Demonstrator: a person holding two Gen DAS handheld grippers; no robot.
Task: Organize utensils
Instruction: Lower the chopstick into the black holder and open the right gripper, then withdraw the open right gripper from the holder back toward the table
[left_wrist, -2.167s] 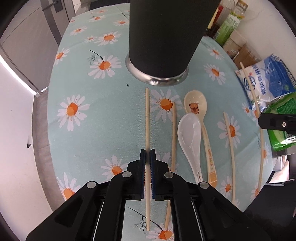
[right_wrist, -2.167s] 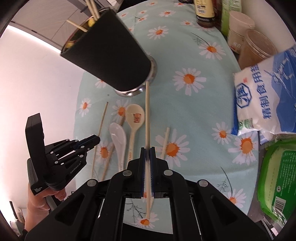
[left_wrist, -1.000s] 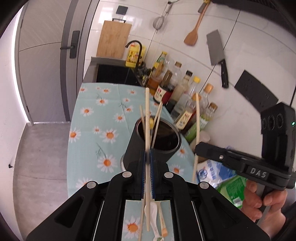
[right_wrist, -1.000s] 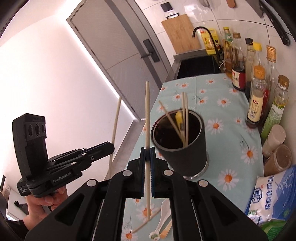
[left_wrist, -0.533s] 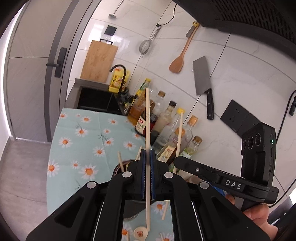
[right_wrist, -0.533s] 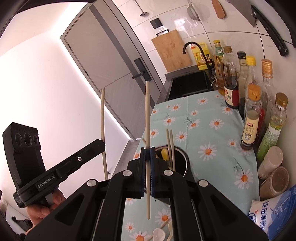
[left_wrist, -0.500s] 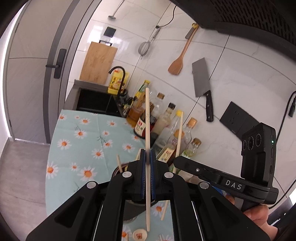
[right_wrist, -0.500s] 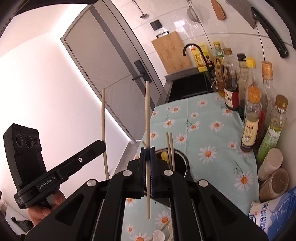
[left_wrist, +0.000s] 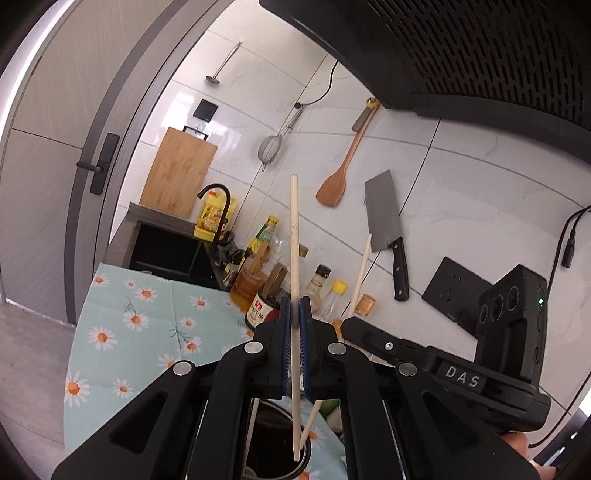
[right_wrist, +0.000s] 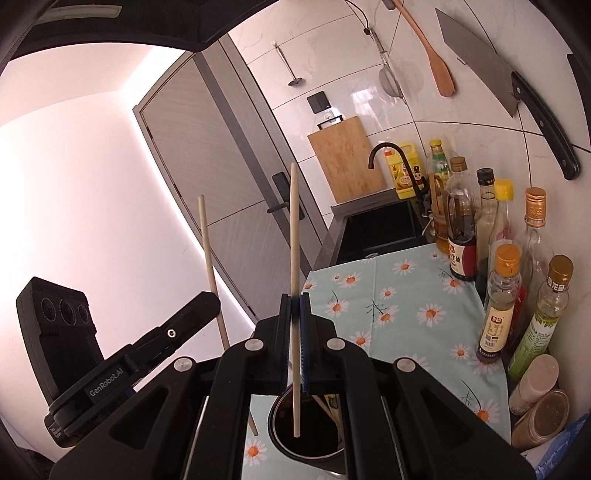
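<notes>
A pale wooden chopstick (left_wrist: 294, 236) is clamped upright in the closed left tongs (left_wrist: 295, 314), its lower tip over the dark cylindrical utensil holder (left_wrist: 275, 448) on the daisy-print table (left_wrist: 122, 332). A second pale chopstick (right_wrist: 293, 229) is gripped likewise by the right tongs (right_wrist: 294, 308).

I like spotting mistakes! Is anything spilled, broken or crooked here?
Nothing stands out. Each chopstick is held upright by the left gripper and the right gripper, its lower tip over the open holder cup. No spills show on the daisy tablecloth.
</notes>
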